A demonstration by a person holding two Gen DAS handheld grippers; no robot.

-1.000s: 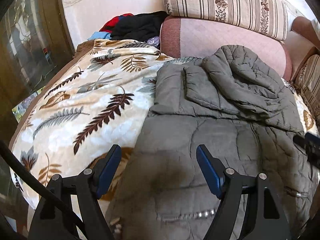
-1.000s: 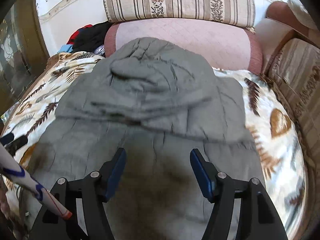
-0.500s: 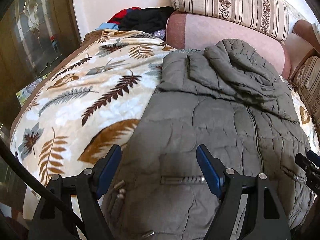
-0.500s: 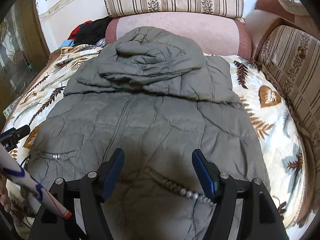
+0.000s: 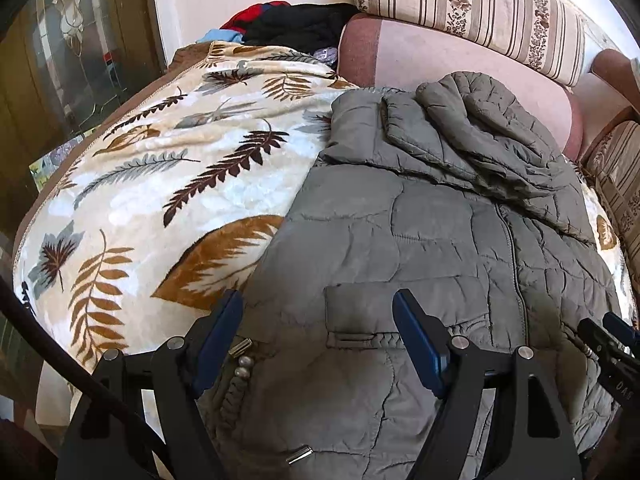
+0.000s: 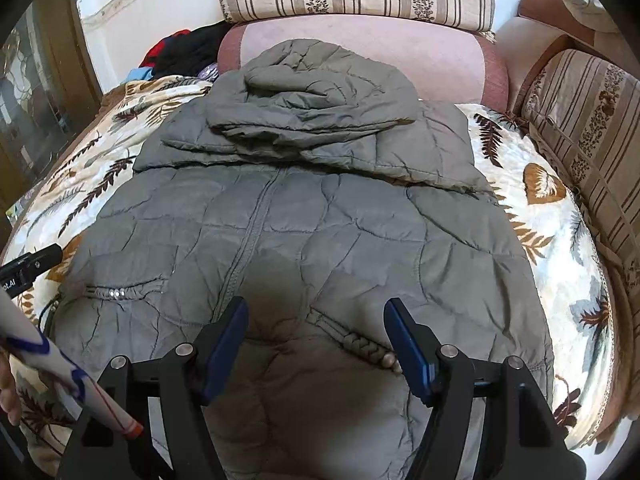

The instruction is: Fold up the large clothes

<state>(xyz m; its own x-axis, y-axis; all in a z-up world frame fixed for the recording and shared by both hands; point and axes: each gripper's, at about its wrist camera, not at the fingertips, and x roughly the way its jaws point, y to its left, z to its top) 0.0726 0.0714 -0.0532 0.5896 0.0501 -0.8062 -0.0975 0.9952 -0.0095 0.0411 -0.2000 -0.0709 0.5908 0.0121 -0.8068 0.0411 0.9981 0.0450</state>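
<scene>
Quilted grey jacket [image 6: 304,240] fills centre frame on a leaf-print blanket [image 5: 160,184]; left gripper [image 5: 318,340] and right gripper [image 6: 316,340] hover spread, empty.

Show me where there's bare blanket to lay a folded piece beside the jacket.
Widest bare patch of the leaf-print blanket lies left of the gray quilted jacket, bordered by the clothes pile. A narrower strip runs between jacket and striped side cushion. The middle is all jacket.

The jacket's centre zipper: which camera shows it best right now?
The right wrist view: the zipper runs up the jacket mid-frame, from hem to collar. The left wrist view shows it off to the right.
</scene>
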